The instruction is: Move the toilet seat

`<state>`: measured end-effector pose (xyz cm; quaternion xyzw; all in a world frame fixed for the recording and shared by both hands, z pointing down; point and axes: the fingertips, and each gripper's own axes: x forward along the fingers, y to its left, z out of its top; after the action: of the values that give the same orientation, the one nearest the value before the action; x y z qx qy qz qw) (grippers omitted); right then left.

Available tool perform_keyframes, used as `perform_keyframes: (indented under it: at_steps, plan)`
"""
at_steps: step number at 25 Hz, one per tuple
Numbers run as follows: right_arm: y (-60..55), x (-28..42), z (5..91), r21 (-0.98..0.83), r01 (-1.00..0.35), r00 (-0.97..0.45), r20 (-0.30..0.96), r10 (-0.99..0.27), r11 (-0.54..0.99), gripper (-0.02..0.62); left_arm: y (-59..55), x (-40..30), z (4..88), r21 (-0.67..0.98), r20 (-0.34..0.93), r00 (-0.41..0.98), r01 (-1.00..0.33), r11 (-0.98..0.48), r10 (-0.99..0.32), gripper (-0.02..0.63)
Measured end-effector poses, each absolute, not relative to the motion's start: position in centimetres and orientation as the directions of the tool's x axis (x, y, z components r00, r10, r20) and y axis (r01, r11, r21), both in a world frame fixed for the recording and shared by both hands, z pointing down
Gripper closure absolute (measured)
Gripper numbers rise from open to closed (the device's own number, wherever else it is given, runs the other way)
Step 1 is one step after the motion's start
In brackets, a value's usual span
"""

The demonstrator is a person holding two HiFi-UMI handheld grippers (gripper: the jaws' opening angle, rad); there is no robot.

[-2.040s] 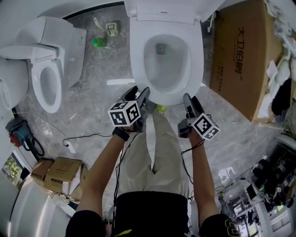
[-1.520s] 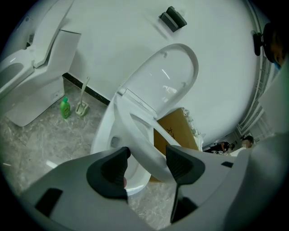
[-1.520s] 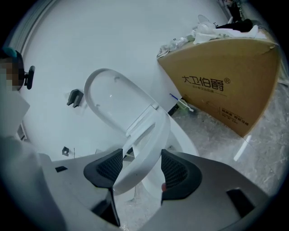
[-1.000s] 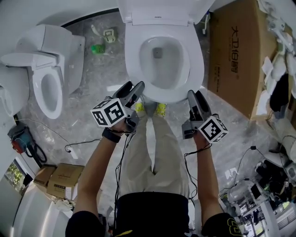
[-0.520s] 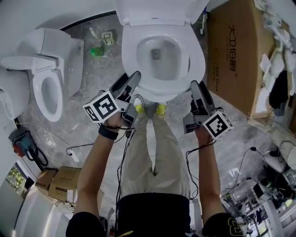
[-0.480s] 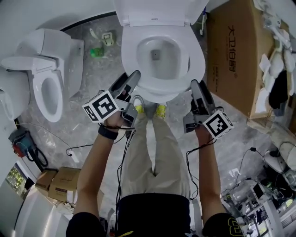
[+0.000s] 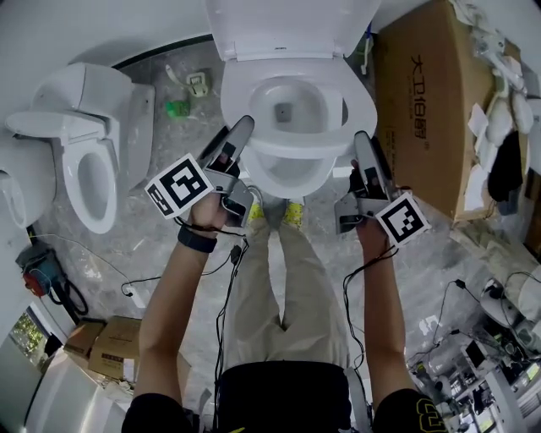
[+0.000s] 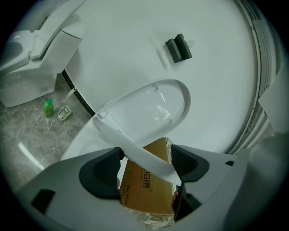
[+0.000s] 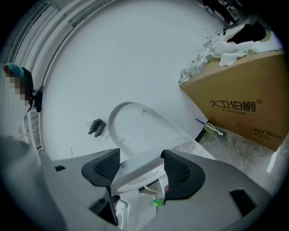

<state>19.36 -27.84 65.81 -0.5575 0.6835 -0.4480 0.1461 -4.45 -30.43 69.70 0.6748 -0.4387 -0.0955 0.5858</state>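
Left tongs [image 8: 145, 167]: jaws just widened, clamped across the toilet seat [image 7: 296, 148] at its front left | Right tongs [image 9: 141, 173]: jaws likewise just widened, clamped on the seat's front right | Seat: spans between both pairs, front lifted clear of the bowl [image 7: 287, 179] beneath them | Lid [image 7: 287, 25]: upright beyond both tips

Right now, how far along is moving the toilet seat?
Done: the lid stands up, and the front of the toilet seat is lifted off the bowl. In hand: the left tool and right tool each have the seat's rim spanning pad to pad, and their jaws have just been opening wider. Left: the seat is only partly raised, not yet back against the lid.
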Motion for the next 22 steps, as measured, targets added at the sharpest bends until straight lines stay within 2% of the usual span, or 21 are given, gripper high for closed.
perform_keyframes:
  at_steps: [12, 22]
  plan:
    - [-31.8, 19.5, 63.7, -0.828, -0.556, -0.303, 0.276, -0.912, -0.066, 0.278, -34.5, -5.0, 67.6, 0.903, 0.348, 0.575, -0.418, 0.099, -0.74, 0.225]
    - [-35.7, 19.5, 61.8, -0.857, -0.513, -0.292, 0.223, -0.93, -0.045, 0.291, -38.1, -5.6, 66.3, 0.93, 0.304, 0.558, -0.349, 0.115, -0.772, 0.224]
